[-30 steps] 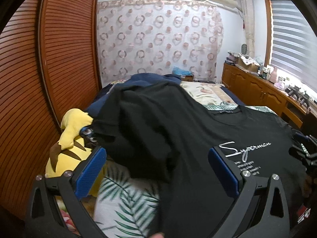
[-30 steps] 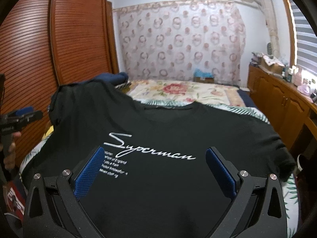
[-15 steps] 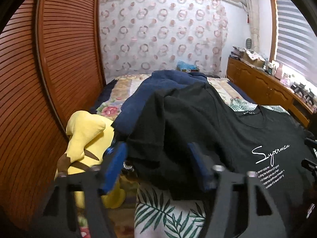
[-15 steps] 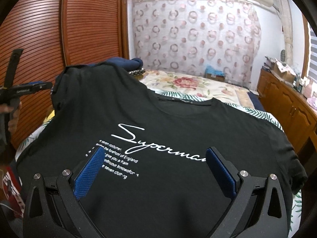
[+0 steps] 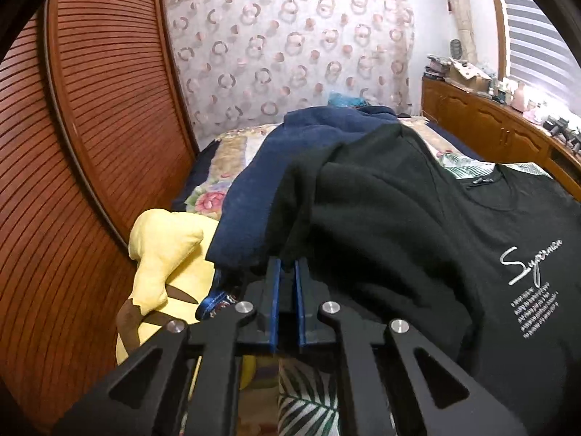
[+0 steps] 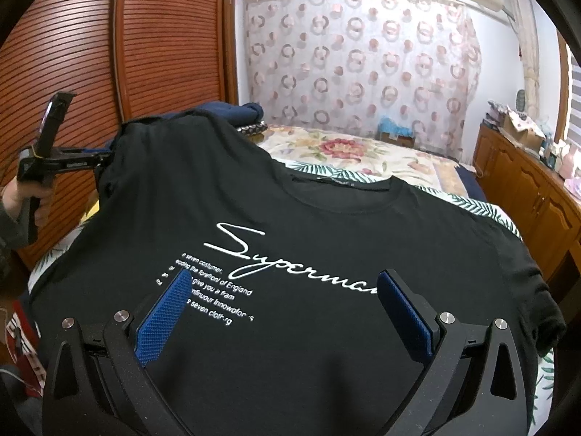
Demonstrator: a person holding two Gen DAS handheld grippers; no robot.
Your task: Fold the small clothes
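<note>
A black T-shirt [image 6: 326,225] with white "Superman" lettering lies face up on the bed; it also shows in the left wrist view [image 5: 417,225]. My left gripper [image 5: 286,272] is shut on the edge of the shirt's left sleeve, which is lifted off the bed. In the right wrist view the left gripper [image 6: 103,158] holds that sleeve at the far left. My right gripper [image 6: 283,283] is open and empty, hovering over the shirt's chest print.
A yellow plush toy [image 5: 163,254] lies left of the shirt. A dark blue garment [image 5: 290,156] is heaped behind it. A wooden louvred wardrobe [image 5: 90,145] stands close on the left. Wooden cabinets [image 6: 526,181] run along the right. The bedspread [image 6: 363,152] extends behind.
My left gripper went from open to shut on the sleeve edge and lifted it. My right gripper shifted slightly forward over the print and stayed open.
</note>
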